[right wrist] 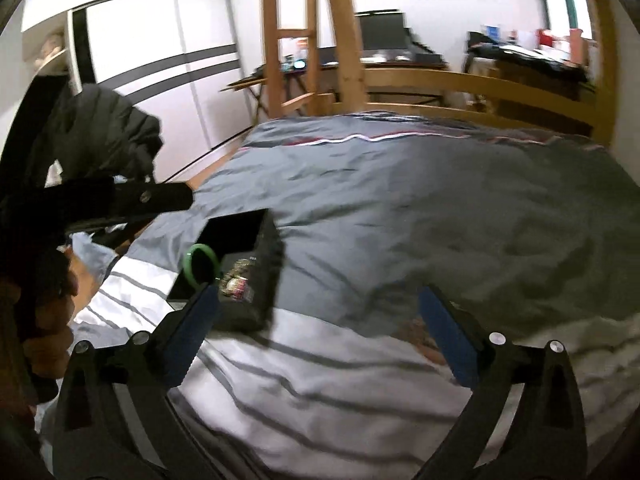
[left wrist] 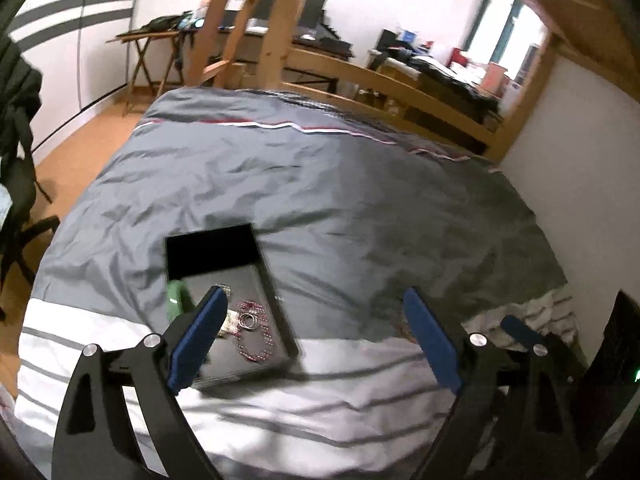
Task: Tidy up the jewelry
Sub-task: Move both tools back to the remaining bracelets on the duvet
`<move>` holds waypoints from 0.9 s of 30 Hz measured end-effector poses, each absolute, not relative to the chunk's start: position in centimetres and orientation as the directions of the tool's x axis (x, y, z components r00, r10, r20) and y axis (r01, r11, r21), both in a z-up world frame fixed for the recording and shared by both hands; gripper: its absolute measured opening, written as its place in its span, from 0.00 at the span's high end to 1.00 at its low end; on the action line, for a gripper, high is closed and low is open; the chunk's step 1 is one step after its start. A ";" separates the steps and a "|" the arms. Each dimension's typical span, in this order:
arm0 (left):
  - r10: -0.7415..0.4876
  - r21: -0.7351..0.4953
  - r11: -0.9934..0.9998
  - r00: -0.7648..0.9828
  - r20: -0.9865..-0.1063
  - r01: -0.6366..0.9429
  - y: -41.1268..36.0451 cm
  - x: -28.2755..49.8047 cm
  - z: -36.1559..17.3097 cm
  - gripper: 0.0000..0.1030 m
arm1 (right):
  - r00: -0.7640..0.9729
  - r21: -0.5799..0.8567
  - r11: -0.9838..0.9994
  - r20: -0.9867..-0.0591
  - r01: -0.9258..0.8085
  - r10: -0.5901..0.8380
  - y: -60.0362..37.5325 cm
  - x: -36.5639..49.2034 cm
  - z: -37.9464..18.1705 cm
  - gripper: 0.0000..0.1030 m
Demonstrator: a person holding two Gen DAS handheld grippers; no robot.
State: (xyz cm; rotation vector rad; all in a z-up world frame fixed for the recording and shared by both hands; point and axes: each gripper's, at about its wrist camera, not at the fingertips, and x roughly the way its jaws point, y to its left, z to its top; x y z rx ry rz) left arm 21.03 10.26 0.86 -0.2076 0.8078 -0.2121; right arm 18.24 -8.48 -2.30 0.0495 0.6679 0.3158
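A black jewelry box (left wrist: 276, 312) lies open on the bed, its lid (left wrist: 212, 248) tipped back. Inside it lie a red beaded bracelet (left wrist: 256, 346), silver rings (left wrist: 249, 322) and a green bangle (left wrist: 178, 300) at the left edge. My left gripper (left wrist: 316, 296) is open above the bed with nothing between its fingers; its left finger overlaps the box. In the right wrist view the box (right wrist: 268, 276) and the bangle (right wrist: 202, 264) sit just beyond the left finger. My right gripper (right wrist: 320, 294) is open and holds nothing. A hand (right wrist: 48, 312) holds the left gripper at the left.
A grey duvet (left wrist: 320, 184) with white striped bedding (left wrist: 320, 400) covers the bed. A wooden ladder (right wrist: 296, 40) and bed rail (left wrist: 360, 76) stand at the far end, with cluttered desks behind. A white wall (left wrist: 580, 152) is on the right, a chair with a dark jacket (right wrist: 100, 132) on the left.
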 end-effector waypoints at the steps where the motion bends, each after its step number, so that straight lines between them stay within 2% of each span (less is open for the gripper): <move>1: -0.266 -0.258 0.959 0.672 -0.691 0.115 9.4 20.5 1.1 0.14 | 0.743 0.146 0.955 -0.601 -0.257 0.292 -9.5 17.7 -1.8 0.04; 16: -0.297 -0.224 0.955 0.655 -0.694 0.196 -1.0 15.8 2.8 0.12 | 0.789 0.179 0.977 -0.580 -0.118 0.202 -22.6 12.1 1.8 0.04; 27: -0.289 -0.174 0.954 0.598 -0.748 0.244 -6.3 18.6 -1.3 0.12 | 0.785 0.263 0.963 -0.584 -0.059 0.207 -27.9 14.0 -2.6 0.04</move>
